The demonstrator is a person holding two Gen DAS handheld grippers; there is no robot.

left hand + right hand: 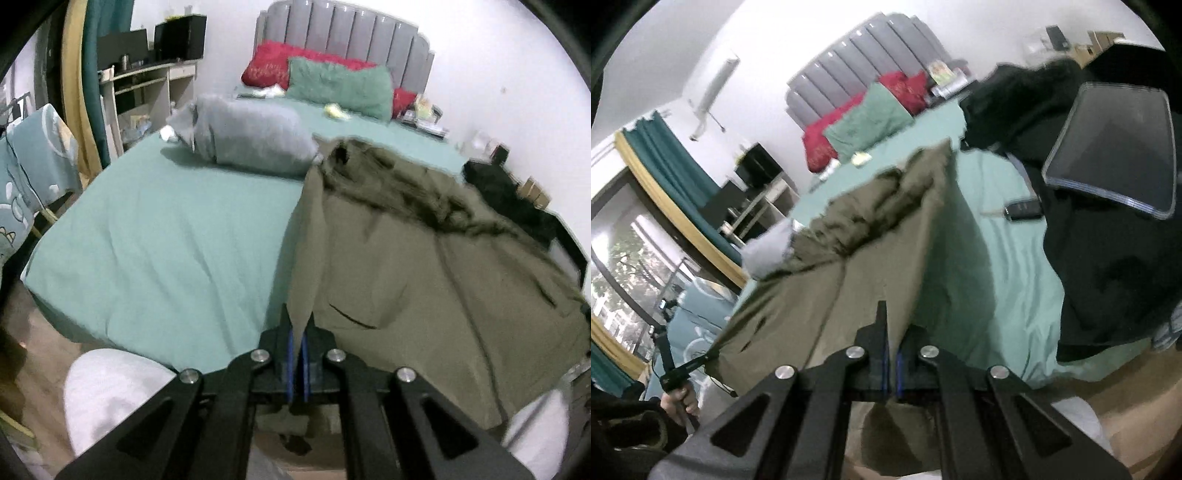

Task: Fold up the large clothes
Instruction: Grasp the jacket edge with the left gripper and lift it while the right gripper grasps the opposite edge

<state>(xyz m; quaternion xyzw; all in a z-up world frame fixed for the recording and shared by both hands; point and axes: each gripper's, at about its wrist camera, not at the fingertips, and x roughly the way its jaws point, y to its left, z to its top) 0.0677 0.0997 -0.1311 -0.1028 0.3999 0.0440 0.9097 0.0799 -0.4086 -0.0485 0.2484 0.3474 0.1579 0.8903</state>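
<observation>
Coat (pixel 424 266), olive with a fur-trimmed hood, lies on the right half of the bed (pixel 159 229) in the left wrist view. Its long axis runs from the near edge of the bed away toward the headboard (pixel 343 33), hood end farthest. The left gripper (pixel 297 332) is clamped tight on the coat's near left edge, and the cloth rises from the pads in a taut fold. One grey bundle (pixel 251 136) sits mid-bed beyond the coat. Three pillows lean at the headboard: two red (pixel 273 62) and one green (pixel 340 86). One black garment (pixel 498 188) lies at the bed's right side, past the hood.

From the right wrist view, the coat (pixel 849 277) stretches away from the right gripper (pixel 892 332), which is clamped on its near right edge; the fabric lifts in a ridge toward the hood (pixel 871 206). At lower left a hand (pixel 681 400) holds the left gripper (pixel 701 360) at the coat's other corner. One black garment (pixel 1108 280) is heaped to the right, one tablet (pixel 1115 155) on it, and one small dark device (pixel 1023 211) lies on the sheet between coat and heap.
</observation>
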